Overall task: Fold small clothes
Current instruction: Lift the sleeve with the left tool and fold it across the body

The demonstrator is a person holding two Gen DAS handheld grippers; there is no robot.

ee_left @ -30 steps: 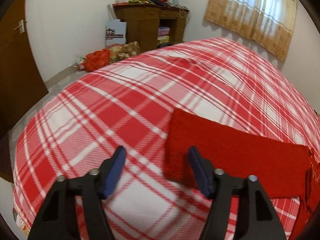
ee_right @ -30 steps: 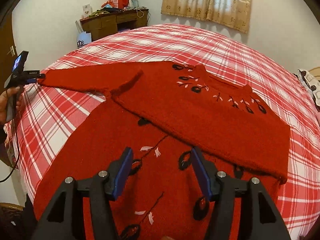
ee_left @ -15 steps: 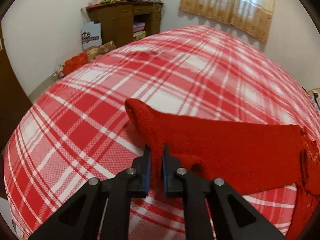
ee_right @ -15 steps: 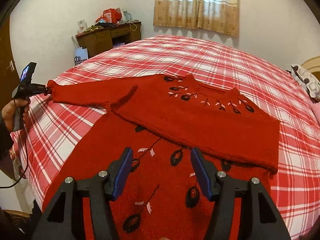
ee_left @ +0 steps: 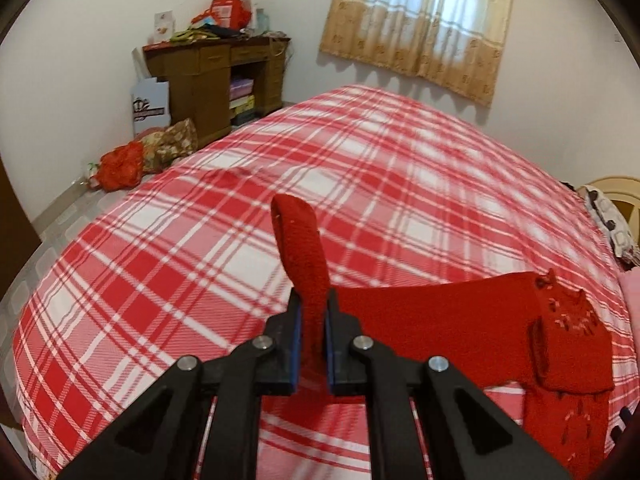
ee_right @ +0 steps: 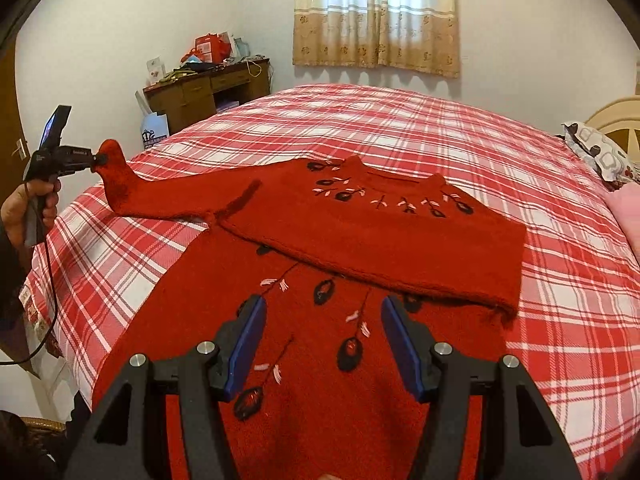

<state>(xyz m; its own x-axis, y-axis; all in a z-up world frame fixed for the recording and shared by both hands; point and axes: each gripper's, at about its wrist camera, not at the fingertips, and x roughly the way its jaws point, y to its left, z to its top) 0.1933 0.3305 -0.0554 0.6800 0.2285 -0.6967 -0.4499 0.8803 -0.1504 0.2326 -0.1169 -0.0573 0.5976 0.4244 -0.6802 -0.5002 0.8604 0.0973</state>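
Observation:
A red knitted sweater (ee_right: 360, 232) with black and pink embroidered flowers lies on the bed, its right side folded in across the chest. Its left sleeve (ee_left: 440, 328) stretches out to the left. My left gripper (ee_left: 312, 320) is shut on the sleeve's cuff (ee_left: 298, 240), which stands up between the blue pads. In the right wrist view that left gripper (ee_right: 94, 158) holds the cuff lifted off the bed. My right gripper (ee_right: 324, 344) hovers open above the sweater's lower body with nothing between its fingers.
The bed carries a red and white plaid sheet (ee_right: 440, 128). A wooden desk (ee_left: 216, 76) with clutter stands at the far wall, with bags (ee_left: 132, 160) on the floor beside it. A patterned pillow (ee_right: 600, 152) lies at the right. A curtained window (ee_right: 376, 12) is behind.
My left gripper closed on the sleeve's cuff and lifted it off the bed, so the cuff now stands upright. My right gripper drew back and rose a little, still open.

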